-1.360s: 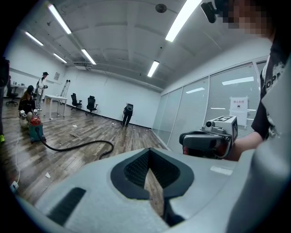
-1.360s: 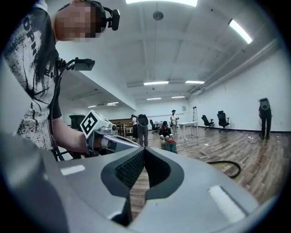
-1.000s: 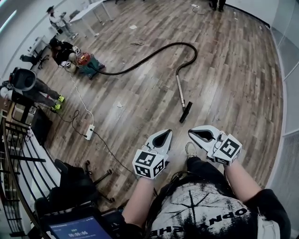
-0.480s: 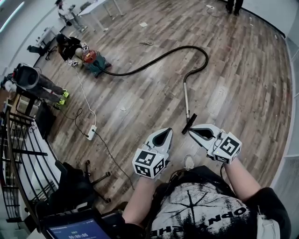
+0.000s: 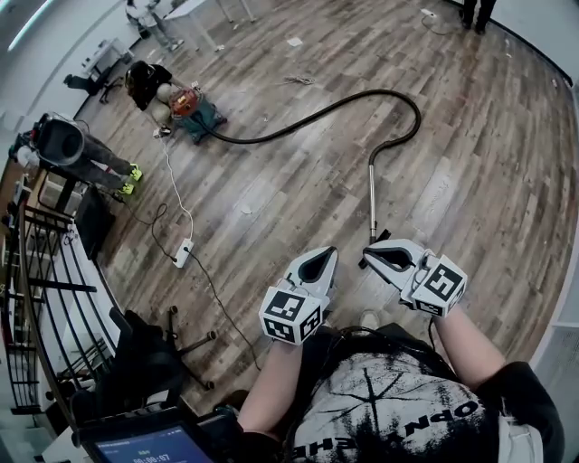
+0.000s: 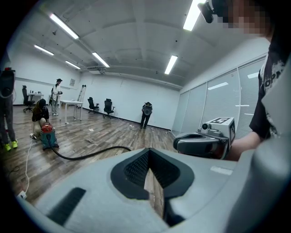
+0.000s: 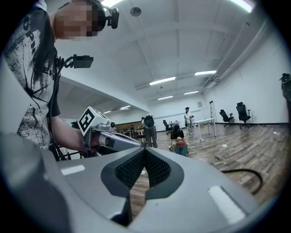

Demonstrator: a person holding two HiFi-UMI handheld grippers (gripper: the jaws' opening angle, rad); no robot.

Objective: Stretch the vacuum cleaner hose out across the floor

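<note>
A black vacuum hose (image 5: 308,119) curves over the wood floor from the red and teal vacuum cleaner (image 5: 192,107) at the upper left to a bend at the right. There it joins a metal wand (image 5: 373,194) whose black nozzle (image 5: 371,250) lies just beyond my right gripper. The hose (image 6: 91,153) also shows in the left gripper view. My left gripper (image 5: 320,258) and right gripper (image 5: 371,252) hang side by side above the floor. Both are shut with nothing in them.
A white power strip (image 5: 182,252) with its cable lies on the floor at the left. A black railing (image 5: 36,298) and a chair base (image 5: 172,348) stand at the lower left. Persons crouch and stand beside the vacuum cleaner. A table (image 5: 194,9) is at the top.
The view has advanced across the floor: the wand and nozzle have come closer, from well ahead of my grippers to just beyond the right one. Both grippers stayed shut.
</note>
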